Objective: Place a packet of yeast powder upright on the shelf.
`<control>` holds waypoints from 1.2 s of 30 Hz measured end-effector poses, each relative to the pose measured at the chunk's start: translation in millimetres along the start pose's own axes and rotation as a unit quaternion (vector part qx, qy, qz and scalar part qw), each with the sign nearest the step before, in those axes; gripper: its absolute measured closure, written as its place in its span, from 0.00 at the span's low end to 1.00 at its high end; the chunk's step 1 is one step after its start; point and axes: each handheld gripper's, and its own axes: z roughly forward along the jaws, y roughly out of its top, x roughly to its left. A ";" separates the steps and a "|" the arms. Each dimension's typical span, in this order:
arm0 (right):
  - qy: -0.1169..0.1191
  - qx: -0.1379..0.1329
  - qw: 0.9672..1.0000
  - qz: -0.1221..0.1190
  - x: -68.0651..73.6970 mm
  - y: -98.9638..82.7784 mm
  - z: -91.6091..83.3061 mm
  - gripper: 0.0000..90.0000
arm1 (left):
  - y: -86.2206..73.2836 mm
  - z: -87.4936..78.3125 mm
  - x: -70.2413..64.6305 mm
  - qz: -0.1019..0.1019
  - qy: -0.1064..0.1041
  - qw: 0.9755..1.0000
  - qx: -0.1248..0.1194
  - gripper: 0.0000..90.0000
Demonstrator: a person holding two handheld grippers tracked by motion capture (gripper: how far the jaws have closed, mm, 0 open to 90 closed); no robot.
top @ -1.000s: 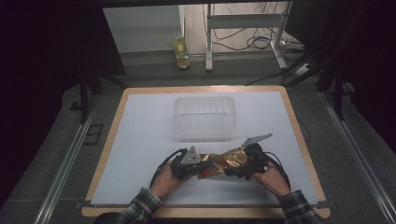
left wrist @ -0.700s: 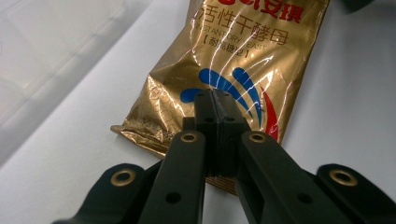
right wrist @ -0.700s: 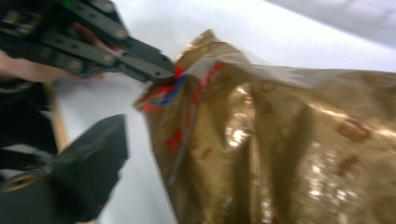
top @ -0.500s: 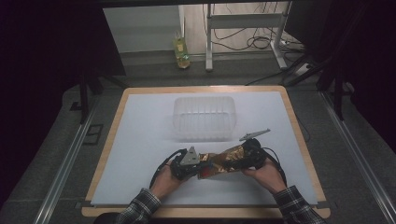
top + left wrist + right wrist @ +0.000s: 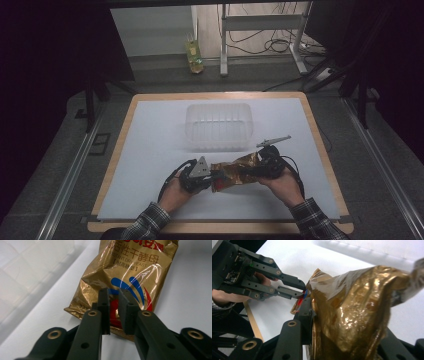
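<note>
The gold yeast packet (image 5: 234,172) lies low in the frame's centre, stretched between the two tools and in front of the clear plastic tub (image 5: 218,126). This looks like a handover: the right gripper (image 5: 248,173) has just been closing and now clamps the packet's right end, while the left gripper (image 5: 113,293) has been opening, its pads a little apart, the packet's corner between them. Next, the left should back away, letting the right carry the packet.
</note>
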 end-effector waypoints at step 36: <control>-0.068 -0.010 0.998 -0.006 1.6 26.0 -45.8 0.73 | -14.5 -32.1 -18.4 -0.034 -0.005 0.999 -0.024 0.34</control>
